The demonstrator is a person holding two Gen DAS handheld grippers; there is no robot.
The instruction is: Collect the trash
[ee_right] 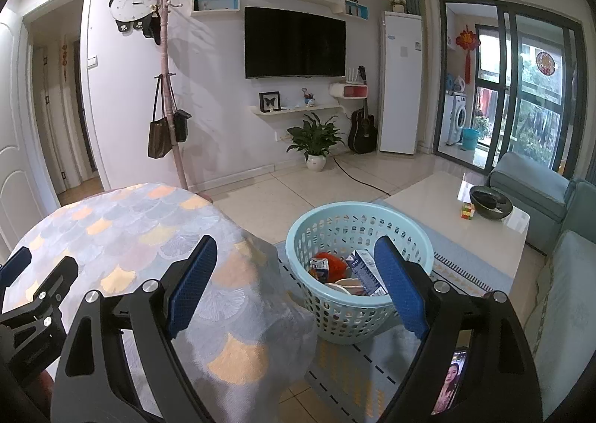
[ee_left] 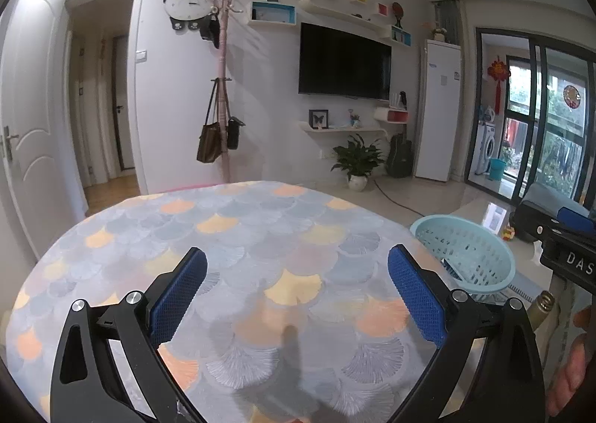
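A light blue plastic basket [ee_right: 324, 307] stands on the floor right of the table; it also shows in the left wrist view [ee_left: 473, 251]. In it lie a blue-white carton [ee_right: 367, 272], an orange-red wrapper [ee_right: 327, 263] and other trash. My right gripper [ee_right: 296, 266] is open and empty, held above the table's right edge and the basket. My left gripper [ee_left: 298, 270] is open and empty, held above the round table [ee_left: 231, 237] with its scale-patterned cloth. No trash shows on the cloth.
A low white coffee table [ee_right: 480, 233] with a dark bowl [ee_right: 490, 201] and a cube stands right of the basket. A blue-grey sofa [ee_right: 566, 274] is at far right. A phone [ee_right: 450, 382] shows beneath my right gripper. A coat rack [ee_right: 167, 88] stands behind the table.
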